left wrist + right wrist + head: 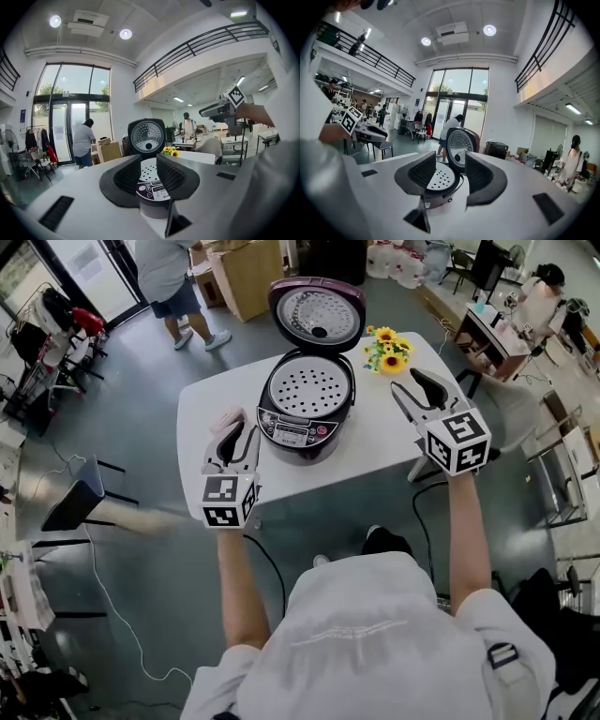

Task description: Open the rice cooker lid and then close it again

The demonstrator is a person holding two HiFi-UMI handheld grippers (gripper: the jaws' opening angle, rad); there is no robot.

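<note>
rice cooker [307,418] centre frame on surface [380,442] — lid [316,315] up, open | left tongs [236,435] lower left, released, empty | right tongs [412,385] right — released, empty

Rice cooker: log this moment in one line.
lid open, upright | cooker on table | left gripper open, empty | right gripper open, empty

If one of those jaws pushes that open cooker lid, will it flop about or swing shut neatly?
Probably it swings neatly: the lid stands upright, joined at the back of the rice cooker. It looks rigid, so it shouldn't bend. The squat, wide body likely won't tip.
</note>
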